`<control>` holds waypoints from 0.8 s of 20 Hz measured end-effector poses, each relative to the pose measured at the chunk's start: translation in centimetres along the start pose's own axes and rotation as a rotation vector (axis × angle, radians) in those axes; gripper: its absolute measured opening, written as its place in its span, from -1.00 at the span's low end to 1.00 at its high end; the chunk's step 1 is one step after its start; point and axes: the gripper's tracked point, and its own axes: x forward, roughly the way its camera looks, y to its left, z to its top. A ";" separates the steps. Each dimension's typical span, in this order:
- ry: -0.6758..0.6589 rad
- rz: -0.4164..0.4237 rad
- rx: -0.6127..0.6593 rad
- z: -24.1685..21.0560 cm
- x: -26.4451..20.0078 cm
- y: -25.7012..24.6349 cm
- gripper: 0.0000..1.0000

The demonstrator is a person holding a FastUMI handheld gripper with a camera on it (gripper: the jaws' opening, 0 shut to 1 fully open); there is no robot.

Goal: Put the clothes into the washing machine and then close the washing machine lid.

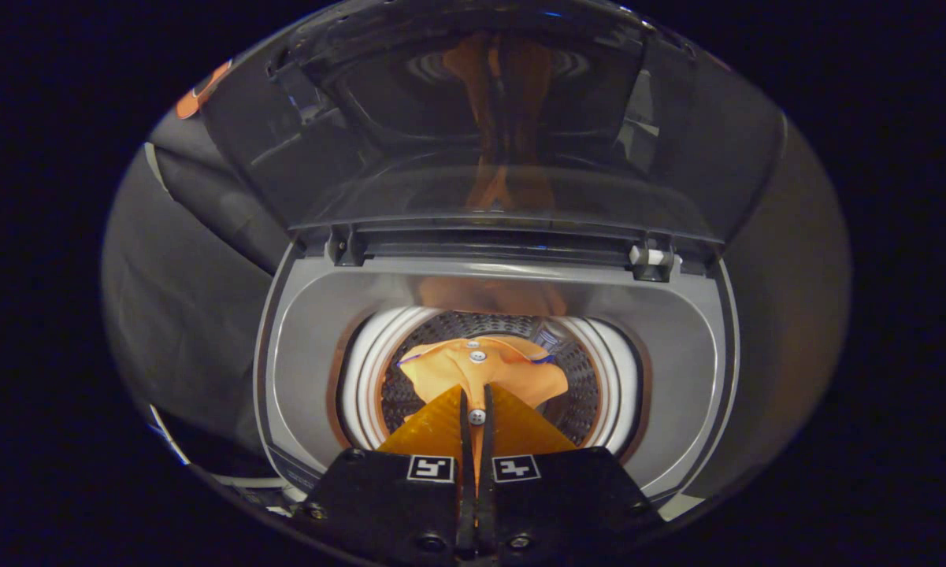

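Observation:
My gripper point(476, 402) is shut on an orange garment with small buttons point(480, 370), which bunches out just ahead of the fingertips. I hold it over the round mouth of the washing machine drum point(579, 386), whose perforated metal wall shows around the cloth. The white drum ring point(362, 378) circles the opening. The machine's dark see-through lid point(488, 134) stands raised beyond the drum, and the garment is mirrored in it.
The grey top deck of the washer point(303, 354) surrounds the opening. Lid hinges point(652, 260) sit at the back edge of the deck. Dark cloth wall point(181, 260) hangs to the left behind the machine.

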 end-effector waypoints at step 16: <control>0.036 -0.001 -0.019 -0.9 -1.4 -0.1 0.64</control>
